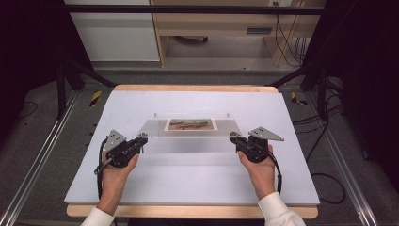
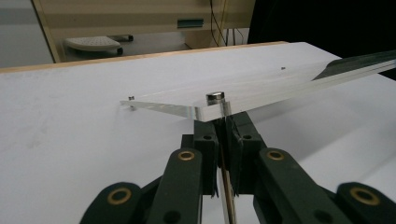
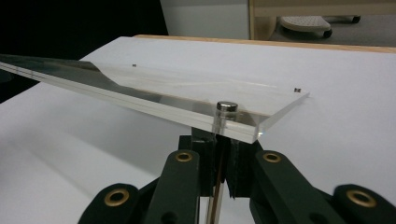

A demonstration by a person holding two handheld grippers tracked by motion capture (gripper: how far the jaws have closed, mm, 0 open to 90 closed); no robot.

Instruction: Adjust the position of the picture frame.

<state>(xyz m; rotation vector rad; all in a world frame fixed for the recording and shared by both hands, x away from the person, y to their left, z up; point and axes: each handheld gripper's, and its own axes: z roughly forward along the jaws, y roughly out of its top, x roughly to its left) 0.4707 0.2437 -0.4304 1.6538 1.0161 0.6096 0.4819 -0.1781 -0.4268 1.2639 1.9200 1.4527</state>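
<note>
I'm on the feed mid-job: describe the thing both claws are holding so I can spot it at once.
Start at the white board covering the wooden table. Near its middle sits a clear acrylic photo frame, a flat see-through panel with small metal studs at its corners. The left claw and right claw each pinch one of its near corners, and the small brownish picture inside it sets it apart.
</note>
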